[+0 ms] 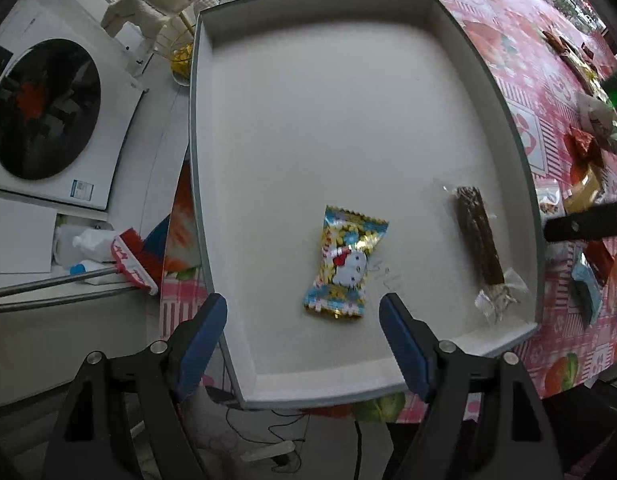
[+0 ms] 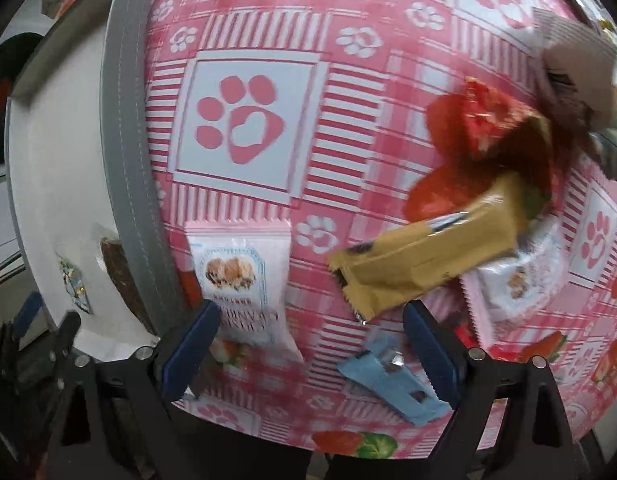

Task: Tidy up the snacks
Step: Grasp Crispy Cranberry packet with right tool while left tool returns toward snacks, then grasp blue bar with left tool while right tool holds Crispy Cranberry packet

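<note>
A shallow white tray [image 1: 348,80] with a grey rim lies on the pink tablecloth. In it are a Hello Kitty candy packet [image 1: 345,266] and a dark snack bar in clear wrap [image 1: 478,236]. My left gripper [image 1: 302,320] is open and empty, just above the tray's near edge, in front of the candy packet. My right gripper [image 2: 310,334] is open and empty over the cloth beside the tray [image 2: 124,152]. Near it lie a pink-white packet [image 2: 244,276], a tan bar [image 2: 424,256], a blue packet [image 2: 392,384] and a red packet [image 2: 492,120].
More wrapped snacks lie on the cloth right of the tray [image 1: 584,152]. A white box with a black disc [image 1: 44,108], a red brush [image 1: 134,260] and bottles sit off the table's left edge. The table's near edge runs just under both grippers.
</note>
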The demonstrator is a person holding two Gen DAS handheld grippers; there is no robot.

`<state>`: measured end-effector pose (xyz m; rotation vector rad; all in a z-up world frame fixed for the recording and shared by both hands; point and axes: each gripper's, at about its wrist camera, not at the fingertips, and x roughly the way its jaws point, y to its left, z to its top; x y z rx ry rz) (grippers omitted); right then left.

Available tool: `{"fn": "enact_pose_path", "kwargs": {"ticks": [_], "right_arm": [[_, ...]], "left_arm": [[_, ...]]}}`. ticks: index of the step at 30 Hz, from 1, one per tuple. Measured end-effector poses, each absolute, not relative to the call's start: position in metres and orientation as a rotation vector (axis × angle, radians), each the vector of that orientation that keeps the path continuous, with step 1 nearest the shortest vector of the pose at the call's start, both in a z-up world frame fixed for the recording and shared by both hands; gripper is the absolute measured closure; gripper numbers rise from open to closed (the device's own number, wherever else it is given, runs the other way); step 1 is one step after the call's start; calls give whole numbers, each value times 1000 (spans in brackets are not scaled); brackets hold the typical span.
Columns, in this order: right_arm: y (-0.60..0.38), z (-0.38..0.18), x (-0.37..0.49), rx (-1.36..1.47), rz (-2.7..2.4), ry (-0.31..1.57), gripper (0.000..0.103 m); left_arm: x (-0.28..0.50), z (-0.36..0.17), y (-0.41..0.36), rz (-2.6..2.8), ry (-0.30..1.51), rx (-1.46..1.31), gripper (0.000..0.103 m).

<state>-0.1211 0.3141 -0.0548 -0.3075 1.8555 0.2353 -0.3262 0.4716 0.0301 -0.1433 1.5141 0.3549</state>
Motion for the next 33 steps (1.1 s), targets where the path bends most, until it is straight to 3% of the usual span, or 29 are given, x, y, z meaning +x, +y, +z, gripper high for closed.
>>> {"fn": "enact_pose_path", "kwargs": {"ticks": [8, 10, 12, 14, 20, 27, 33], "right_arm": [[338, -55, -138, -420, 251, 1818, 10], [345, -53, -148, -480, 269, 1796, 20], [347, -45, -155, -551, 269, 1756, 43], [340, -38, -157, -534, 298, 1745, 46], [298, -5, -144, -217, 335, 1762, 46], [214, 37, -137, -52, 196, 1705, 46], [114, 28, -146, 51, -18, 1716, 46]], "left_arm": [[-323, 38, 458, 357, 1527, -122, 21], [-322, 38, 456, 356, 1526, -122, 21], [-319, 40, 453, 353, 1521, -117, 21], [-316, 42, 450, 344, 1514, -117, 21], [-301, 53, 433, 303, 1487, -95, 21], [-273, 72, 387, 143, 1431, -67, 21], [-250, 69, 320, -111, 1471, -69, 21]]}}
